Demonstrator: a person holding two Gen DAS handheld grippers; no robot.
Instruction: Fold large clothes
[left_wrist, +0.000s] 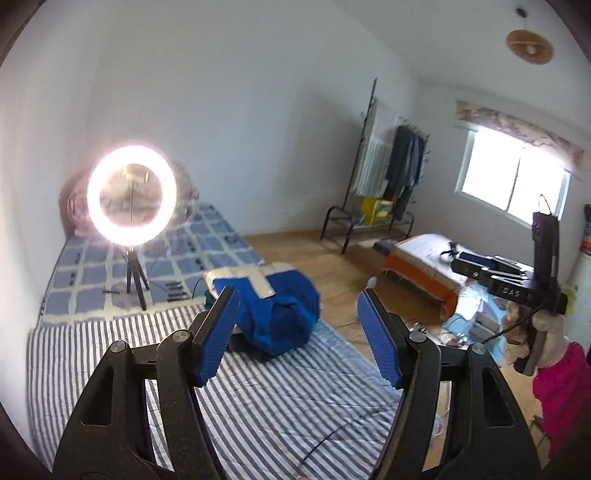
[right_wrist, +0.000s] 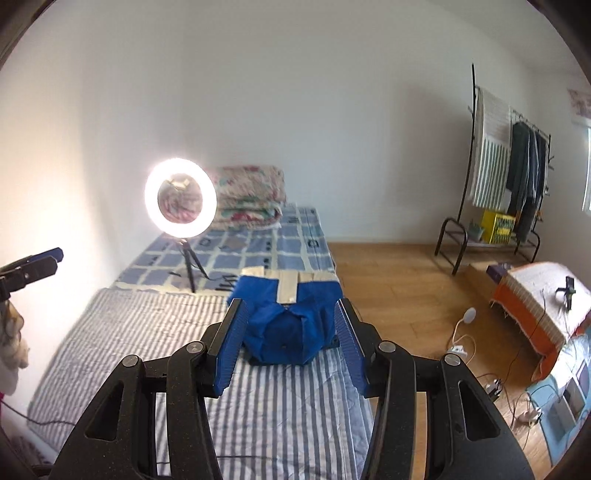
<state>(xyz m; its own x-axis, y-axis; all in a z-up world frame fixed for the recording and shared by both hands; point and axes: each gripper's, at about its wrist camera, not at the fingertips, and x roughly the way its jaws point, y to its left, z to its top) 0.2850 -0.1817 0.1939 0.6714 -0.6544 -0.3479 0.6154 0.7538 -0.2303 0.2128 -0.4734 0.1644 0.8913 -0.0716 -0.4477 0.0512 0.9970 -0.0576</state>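
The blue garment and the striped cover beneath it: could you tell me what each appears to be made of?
The blue garment looks like a soft, matte woven cloth, perhaps cotton: it slumps in rumpled folds without shine, with beige trim bands at the far end. The striped cover looks like thin quilted fabric, judging by its faint puckered lines and dull surface. The exact fibre cannot be told for either.

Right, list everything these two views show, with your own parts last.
blue garment: one, blue with beige panel, bunched on striped sheet
striped sheet: one, grey-white, near end of bed
checked sheet: one, blue-white, far end
folded quilt: one, floral, by wall
ring light: one, lit, on black tripod on bed
clothes rack: one, black, hung with clothes
low bed: one, orange-white, right
left gripper: open, blue pads
right gripper: open, blue pads
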